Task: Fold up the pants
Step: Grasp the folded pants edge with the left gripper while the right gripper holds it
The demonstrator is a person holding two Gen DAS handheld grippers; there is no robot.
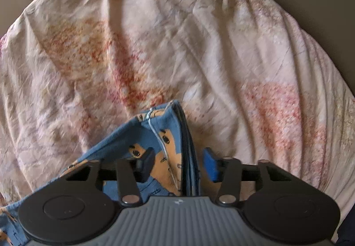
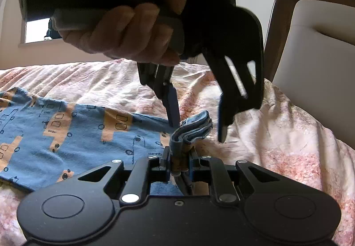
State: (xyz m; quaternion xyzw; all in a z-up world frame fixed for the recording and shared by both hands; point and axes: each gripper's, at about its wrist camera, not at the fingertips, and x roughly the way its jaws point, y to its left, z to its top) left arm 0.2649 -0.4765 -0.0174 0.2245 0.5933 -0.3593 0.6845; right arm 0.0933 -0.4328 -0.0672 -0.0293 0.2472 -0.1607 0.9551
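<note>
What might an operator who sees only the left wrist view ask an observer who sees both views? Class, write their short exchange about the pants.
Operator: Is the right gripper holding anything?
Observer: Yes. The right gripper is shut on a bunched corner of the pants, lifted off the bedspread.
Operator: Have my left jaws got hold of the cloth?
Observer: Not yet. The left gripper hangs over that raised corner, its jaws apart with one on each side, and neither pad presses the cloth.
</note>
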